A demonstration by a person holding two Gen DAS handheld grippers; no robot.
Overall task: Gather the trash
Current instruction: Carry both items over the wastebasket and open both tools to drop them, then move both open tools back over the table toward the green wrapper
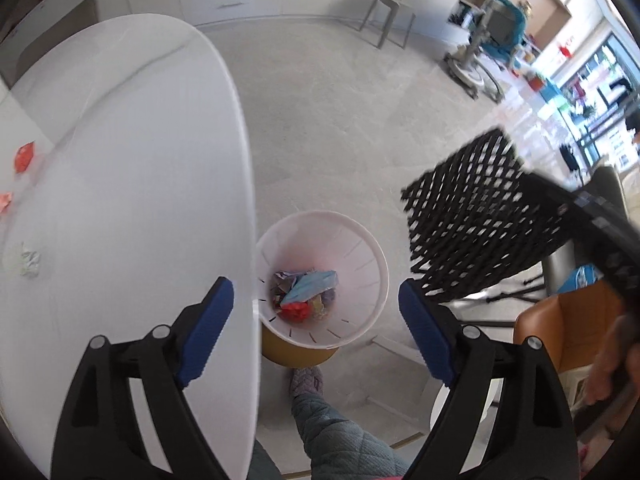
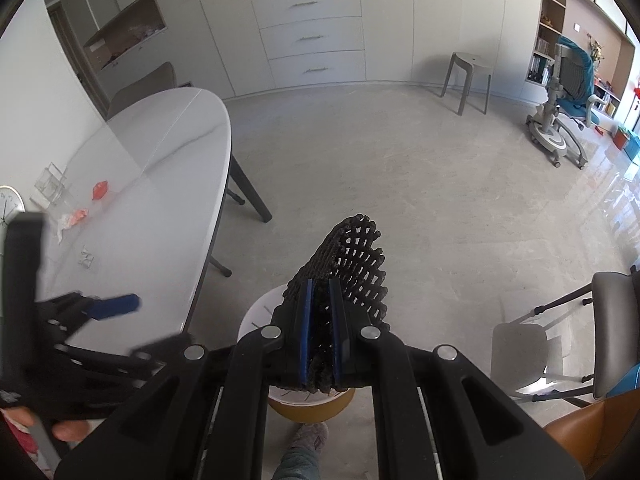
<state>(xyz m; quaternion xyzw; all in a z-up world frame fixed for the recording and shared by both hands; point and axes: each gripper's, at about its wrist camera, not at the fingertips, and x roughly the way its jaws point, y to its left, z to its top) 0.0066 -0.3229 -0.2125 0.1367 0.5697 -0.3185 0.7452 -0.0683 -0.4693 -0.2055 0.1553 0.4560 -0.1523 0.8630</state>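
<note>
My left gripper [image 1: 316,292] is open and empty, hanging straight over a white bin [image 1: 372,256] on a yellow base on the floor. Crumpled wrappers [image 1: 306,292] in blue, red and yellow lie at the bin's bottom. One of this gripper's blue pads [image 2: 116,306] also shows in the right wrist view. My right gripper [image 2: 320,280] is shut on a black mesh mat [image 2: 360,256], which hangs to the right of the bin [image 2: 256,316] and above it. A red wrapper [image 1: 25,156], a pink scrap [image 1: 5,202] and a whitish crumpled piece [image 1: 24,260] lie on the table.
The white oval table [image 1: 120,120] edges the bin on the left. A person's quilted leg and slipper [image 1: 308,380] stand just behind the bin. An orange chair [image 1: 568,328] and a folding chair [image 2: 612,320] are on the right, and a grey stool [image 2: 468,80] stands far back.
</note>
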